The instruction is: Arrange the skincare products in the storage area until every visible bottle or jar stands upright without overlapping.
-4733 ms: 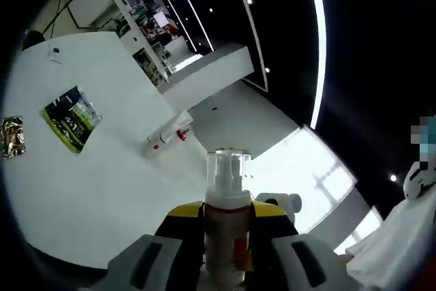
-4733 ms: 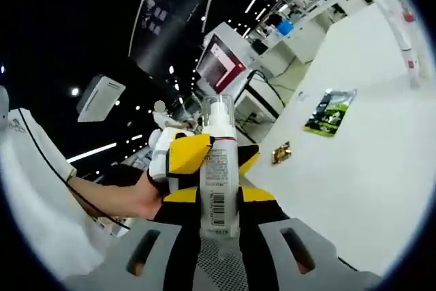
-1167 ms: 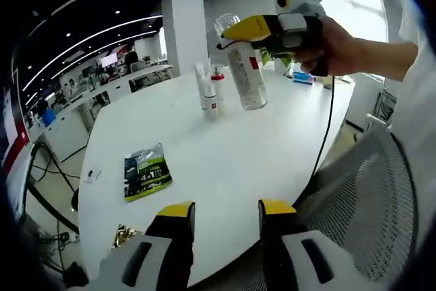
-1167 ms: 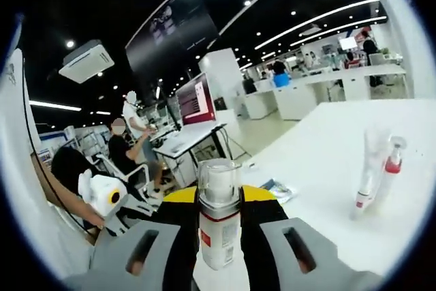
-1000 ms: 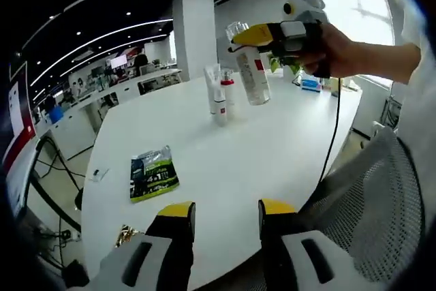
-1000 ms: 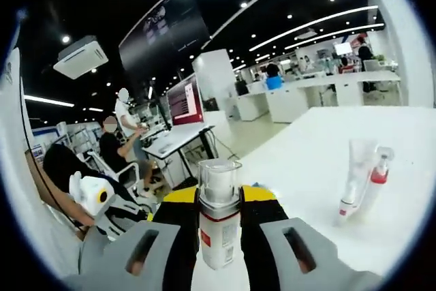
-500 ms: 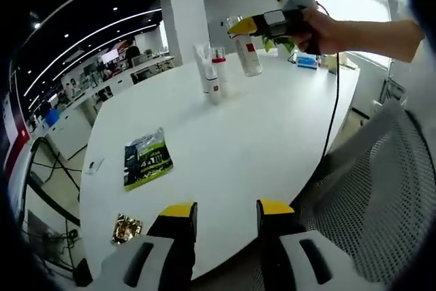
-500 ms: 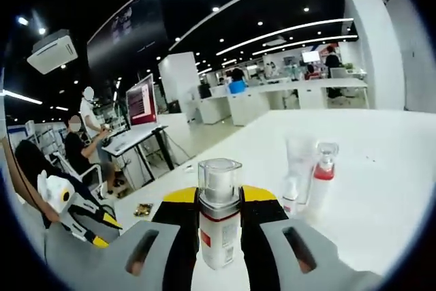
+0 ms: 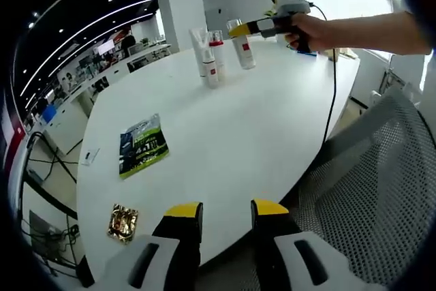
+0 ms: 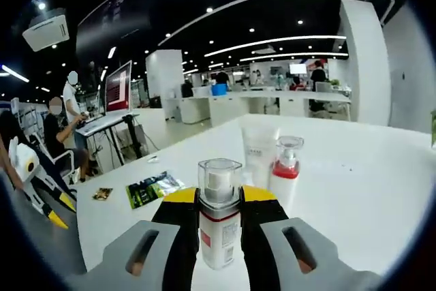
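Note:
A clear-capped bottle with a white and red label (image 10: 219, 226) stands upright between the jaws of my right gripper (image 10: 219, 199), which is shut on it. Just beyond it on the white table (image 10: 354, 189) stand a white tube (image 10: 258, 155) and a red-collared pump bottle (image 10: 285, 168). In the left gripper view the same bottle (image 9: 244, 51) hangs in the right gripper (image 9: 240, 30) just right of the tube (image 9: 201, 46) and pump bottle (image 9: 217, 47), low over the table's far side. My left gripper (image 9: 226, 210) is open, back at the table's near edge.
A green packet (image 9: 142, 146) and a small gold packet (image 9: 122, 221) lie flat on the table's left part. A grey mesh chair (image 9: 361, 195) stands to the right of the left gripper. People sit at desks (image 10: 61, 138) beyond the table.
Earlier my left gripper also held the bottle; it has let go and now stands open. My right gripper has carried the bottle across the table, up to the tube and pump bottle.

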A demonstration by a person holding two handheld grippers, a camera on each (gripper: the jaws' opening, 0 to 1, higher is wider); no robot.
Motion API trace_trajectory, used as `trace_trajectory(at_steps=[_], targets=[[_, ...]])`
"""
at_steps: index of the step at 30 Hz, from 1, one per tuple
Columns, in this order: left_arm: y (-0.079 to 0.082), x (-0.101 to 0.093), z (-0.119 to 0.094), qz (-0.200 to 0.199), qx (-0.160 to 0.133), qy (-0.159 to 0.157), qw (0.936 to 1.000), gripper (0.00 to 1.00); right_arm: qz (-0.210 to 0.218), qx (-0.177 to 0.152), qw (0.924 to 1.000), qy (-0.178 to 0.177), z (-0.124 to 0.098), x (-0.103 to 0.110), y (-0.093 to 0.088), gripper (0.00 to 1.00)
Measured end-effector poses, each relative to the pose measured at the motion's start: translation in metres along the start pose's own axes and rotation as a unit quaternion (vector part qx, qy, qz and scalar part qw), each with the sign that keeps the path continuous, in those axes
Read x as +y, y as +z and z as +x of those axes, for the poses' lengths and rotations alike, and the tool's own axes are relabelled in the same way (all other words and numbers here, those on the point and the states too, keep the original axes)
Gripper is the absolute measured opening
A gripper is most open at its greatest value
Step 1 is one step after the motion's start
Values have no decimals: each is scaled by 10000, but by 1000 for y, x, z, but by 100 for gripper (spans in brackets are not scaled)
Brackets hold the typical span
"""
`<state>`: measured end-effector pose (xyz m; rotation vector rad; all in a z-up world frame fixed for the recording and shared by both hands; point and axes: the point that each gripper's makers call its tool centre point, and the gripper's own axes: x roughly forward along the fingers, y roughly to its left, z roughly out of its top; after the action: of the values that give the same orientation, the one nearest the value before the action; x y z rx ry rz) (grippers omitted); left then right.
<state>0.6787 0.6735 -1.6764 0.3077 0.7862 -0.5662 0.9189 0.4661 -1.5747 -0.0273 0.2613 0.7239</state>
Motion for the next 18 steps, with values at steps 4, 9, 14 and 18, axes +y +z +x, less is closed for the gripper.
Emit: trace_trajectory(at_steps=[4,9,14,18], targets=[[-2,-1,1,9,51,-16,10000,29,-18,-34,10000,-7,7,-13,-8,20],[-5,-1,1,27,120,-31,9999,29,-39,-150,9998,-132,13,-26,-14,20],[-9,-4,2,32,196,-122,9997,29,-201,-190,9996,-97,20,-28,-21,20],[-13,-4,3,39,277,-137,9995,29,-230,-260,9994,-15,23,-28,-28,20]])
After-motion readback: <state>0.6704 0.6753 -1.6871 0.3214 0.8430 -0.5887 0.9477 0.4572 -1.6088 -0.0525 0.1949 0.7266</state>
